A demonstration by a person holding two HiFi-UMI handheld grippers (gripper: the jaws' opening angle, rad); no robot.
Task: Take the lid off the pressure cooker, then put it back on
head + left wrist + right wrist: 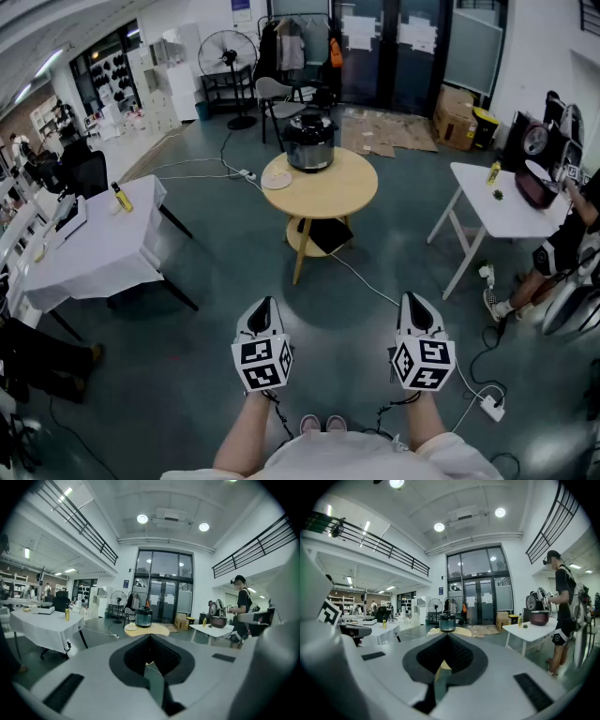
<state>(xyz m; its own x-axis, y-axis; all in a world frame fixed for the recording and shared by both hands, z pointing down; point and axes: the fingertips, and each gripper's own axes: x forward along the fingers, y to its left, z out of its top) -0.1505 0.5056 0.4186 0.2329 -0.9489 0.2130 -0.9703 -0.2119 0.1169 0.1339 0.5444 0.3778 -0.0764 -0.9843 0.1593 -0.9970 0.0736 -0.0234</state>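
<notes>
1. One pressure cooker [309, 148], upright at the far edge of the round wooden counter [342, 192], with its one lid [309, 122] seated on top.
2. One pale plate [277, 180] on the same counter, just beside the cooker on the left.
3. Two grippers, side by side low over the grey floor, well apart from the cooker and pointing towards it.
4. Left gripper [265, 307]: jaws pressed together, nothing between them.
5. Right gripper [415, 302]: jaws likewise together and empty.
6. Three counters in all: the round one in the middle, a white-clothed one [103, 248] at the left, a white folding one [502, 211] at the right.
7. Two yellow bottles: one [122, 197] on the left counter, one [493, 172] on the right counter.
8. One standing fan [228, 53] at the back.
9. One person [562, 239] at the right counter.
</notes>
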